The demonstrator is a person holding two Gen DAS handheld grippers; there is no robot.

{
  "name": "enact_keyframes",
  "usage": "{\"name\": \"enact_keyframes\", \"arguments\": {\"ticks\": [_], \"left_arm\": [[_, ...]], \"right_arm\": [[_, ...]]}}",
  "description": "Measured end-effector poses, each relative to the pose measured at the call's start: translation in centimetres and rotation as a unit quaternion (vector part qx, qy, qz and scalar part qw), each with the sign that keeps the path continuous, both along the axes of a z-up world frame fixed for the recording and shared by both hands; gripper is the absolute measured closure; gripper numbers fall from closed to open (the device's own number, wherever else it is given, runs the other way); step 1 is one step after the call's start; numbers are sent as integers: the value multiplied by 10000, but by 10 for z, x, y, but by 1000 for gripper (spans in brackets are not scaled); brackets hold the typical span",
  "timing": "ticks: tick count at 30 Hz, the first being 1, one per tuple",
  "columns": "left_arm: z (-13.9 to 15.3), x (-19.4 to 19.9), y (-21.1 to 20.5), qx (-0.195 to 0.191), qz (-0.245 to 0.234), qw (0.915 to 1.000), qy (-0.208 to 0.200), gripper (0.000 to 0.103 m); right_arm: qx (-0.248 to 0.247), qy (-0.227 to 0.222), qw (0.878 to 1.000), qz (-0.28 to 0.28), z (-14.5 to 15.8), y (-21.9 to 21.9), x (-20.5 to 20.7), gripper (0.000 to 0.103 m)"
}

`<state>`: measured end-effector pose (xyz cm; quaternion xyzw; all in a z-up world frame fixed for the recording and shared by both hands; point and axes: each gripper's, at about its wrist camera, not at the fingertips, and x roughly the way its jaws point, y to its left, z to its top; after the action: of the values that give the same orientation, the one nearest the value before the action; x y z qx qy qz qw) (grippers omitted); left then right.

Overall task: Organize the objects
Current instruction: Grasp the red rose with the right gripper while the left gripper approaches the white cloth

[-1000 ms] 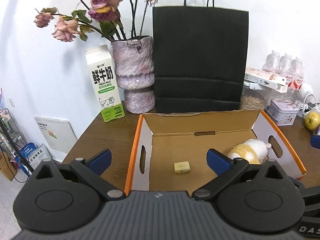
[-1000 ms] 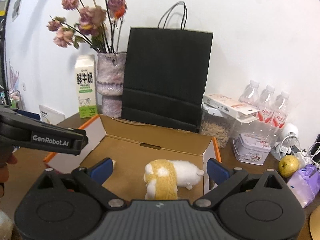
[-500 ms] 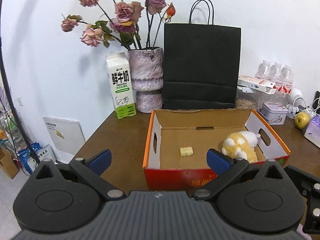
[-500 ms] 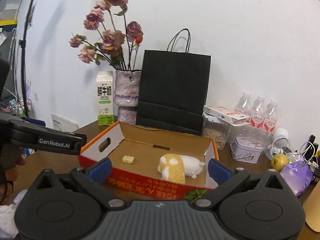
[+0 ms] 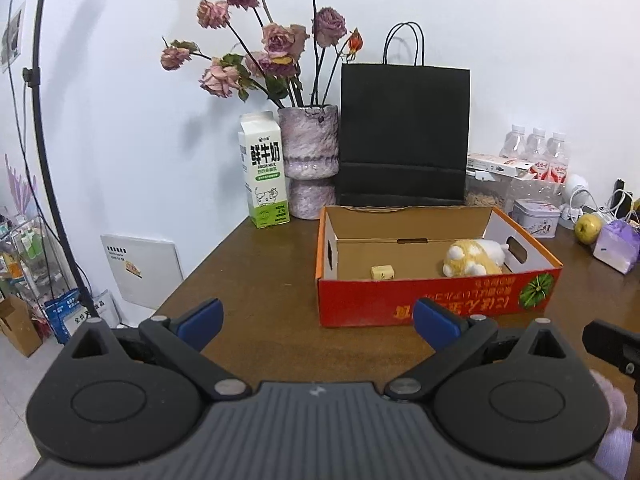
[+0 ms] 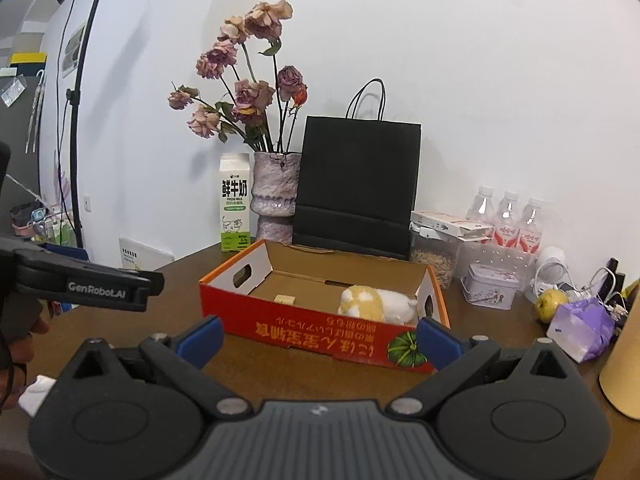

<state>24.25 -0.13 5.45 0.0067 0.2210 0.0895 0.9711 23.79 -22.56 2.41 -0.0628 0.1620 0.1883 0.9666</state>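
Left wrist view: left gripper [image 5: 317, 320] and right gripper [image 6: 319, 336] both spread wide, empty; plush toy [image 5: 474, 258] inside box [image 5: 436, 298].

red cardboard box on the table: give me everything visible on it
The box is an open-topped corrugated cardboard tray: red printed front wall with upside-down yellow lettering and a green pumpkin graphic, orange rim, white end walls with oval hand-holes, plain brown inside. It sits flat on the brown table, in front of the black paper bag. Inside lie a yellow-and-white plush toy by the right end and a small pale block. Neither gripper touches it.
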Motion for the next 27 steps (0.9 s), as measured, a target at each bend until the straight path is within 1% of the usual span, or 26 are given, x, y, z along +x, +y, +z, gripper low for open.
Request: {"name": "enact_keyframes", "arguments": {"ticks": [6, 17, 22, 27], "left_arm": [[-11, -33, 4, 27, -34, 10000, -81, 0], [-37, -77, 16, -229, -74, 9997, 32, 0], [-49, -93, 20, -258, -155, 9995, 137, 0], [-59, -106, 27, -276, -125, 9994, 189, 0]], "right_arm": [[59, -13, 10000, -68, -15, -6, -31, 0], [54, 142, 9996, -247, -44, -22, -77, 0], [57, 259, 9991, -338, -57, -31, -92, 0], [25, 483, 9979, -430, -74, -39, -99, 0]]}}
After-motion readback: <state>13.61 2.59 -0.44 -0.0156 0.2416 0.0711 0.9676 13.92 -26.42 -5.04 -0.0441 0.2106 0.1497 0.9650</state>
